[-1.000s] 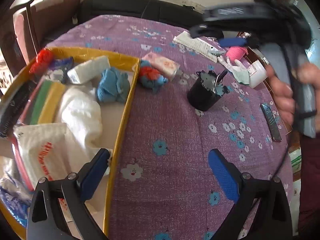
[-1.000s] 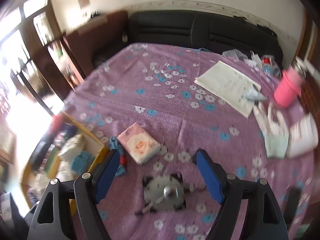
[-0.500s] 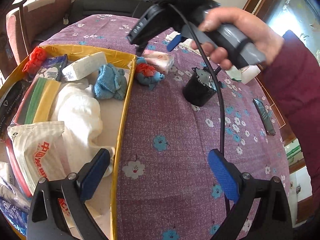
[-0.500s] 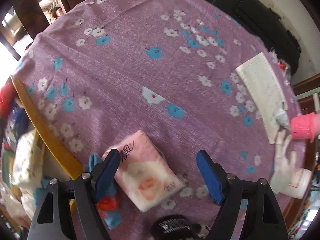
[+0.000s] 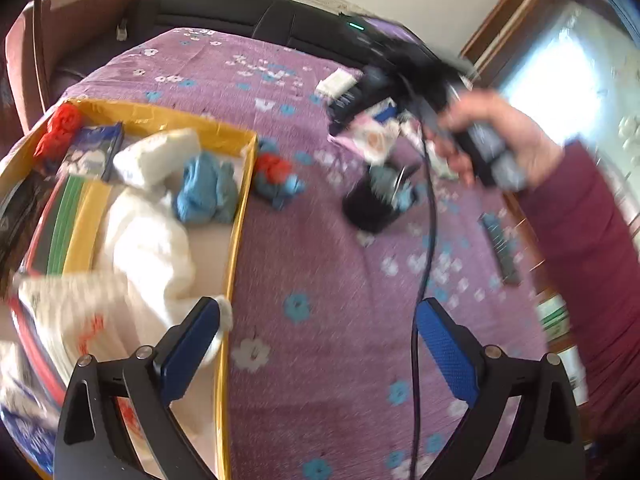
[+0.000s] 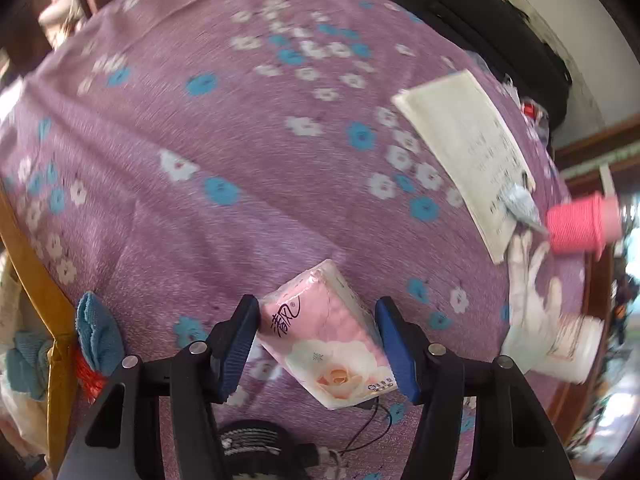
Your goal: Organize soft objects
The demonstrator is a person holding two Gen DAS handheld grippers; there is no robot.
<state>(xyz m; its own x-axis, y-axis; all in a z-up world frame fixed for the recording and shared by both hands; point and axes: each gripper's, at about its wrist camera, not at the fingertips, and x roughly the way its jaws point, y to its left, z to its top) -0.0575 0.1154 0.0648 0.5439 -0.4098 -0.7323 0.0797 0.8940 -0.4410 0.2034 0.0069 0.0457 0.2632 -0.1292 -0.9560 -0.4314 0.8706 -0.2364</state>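
Observation:
A pink tissue pack (image 6: 328, 336) with a rose print sits between my right gripper's (image 6: 316, 340) blue pads, which are closed onto its sides. In the left wrist view the pack (image 5: 370, 140) hangs lifted above the purple flowered cloth (image 5: 320, 264) in that right gripper (image 5: 380, 118). A blue and red cloth bundle (image 5: 276, 178) lies just outside the yellow box (image 5: 236, 240), also in the right wrist view (image 6: 96, 340). The box holds a blue cloth (image 5: 204, 190), white cloth (image 5: 148, 240) and tissue packs. My left gripper (image 5: 316, 348) is open and empty near the box's front corner.
A black cup (image 5: 372, 204) stands mid-table below the lifted pack. A paper sheet (image 6: 468, 152), pink spool (image 6: 580, 224), white glove (image 6: 532, 300) and white jar (image 6: 568, 352) lie at the right. A dark remote (image 5: 500, 248) lies near the right edge. A black sofa (image 5: 224, 16) is behind.
My right gripper came down over the pink tissue pack, closed on it and lifted it off the cloth. My left gripper stayed open in place.

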